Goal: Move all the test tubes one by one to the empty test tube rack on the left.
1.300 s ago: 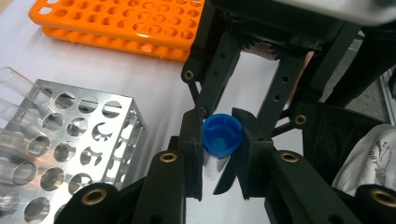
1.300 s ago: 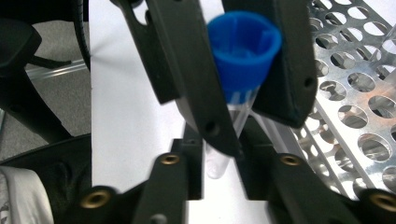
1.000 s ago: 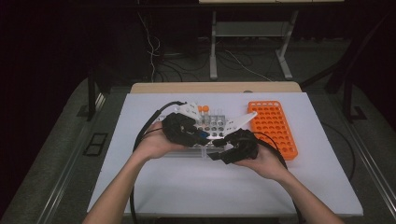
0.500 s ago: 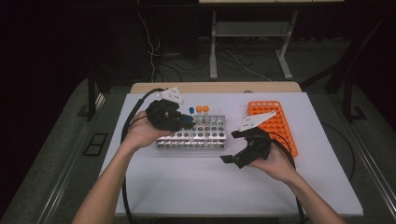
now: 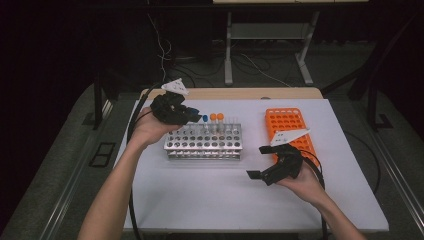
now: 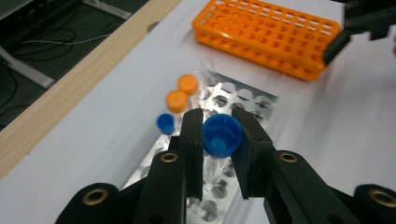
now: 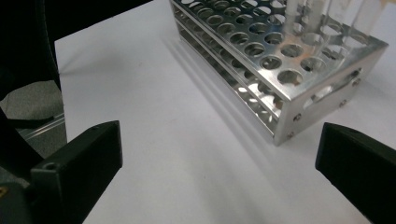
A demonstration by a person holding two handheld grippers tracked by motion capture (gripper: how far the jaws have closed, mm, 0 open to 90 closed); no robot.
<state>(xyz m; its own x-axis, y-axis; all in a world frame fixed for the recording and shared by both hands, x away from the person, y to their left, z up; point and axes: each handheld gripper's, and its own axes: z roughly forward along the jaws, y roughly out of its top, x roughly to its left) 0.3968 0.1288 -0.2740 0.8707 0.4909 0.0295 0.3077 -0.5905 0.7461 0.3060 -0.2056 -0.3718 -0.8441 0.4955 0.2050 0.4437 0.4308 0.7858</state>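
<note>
My left gripper (image 6: 219,136) is shut on a blue-capped clear tube (image 6: 222,135), held over the left end of the metal tube rack (image 6: 243,95). From above, this left gripper (image 5: 191,115) hovers at the rack's (image 5: 202,142) back left corner. In the rack stand two orange-capped tubes (image 5: 216,117) and another blue-capped tube (image 5: 205,119). My right gripper (image 5: 256,162) is open to the right of the rack, low over the table. Its jaws have just been opening, with nothing between them. Along the right gripper (image 7: 219,163) I see the rack's end (image 7: 322,100).
An orange plastic rack (image 5: 290,125) with vacant holes lies at the right, just behind my right hand. The white tabletop (image 5: 210,195) is bare in front of the metal rack. Cables trail from both grippers off the near edge.
Both hands have drawn apart from the rack's middle. The left one went left and back with the tube; the right one went right and nearer, and its jaws opened wide.
</note>
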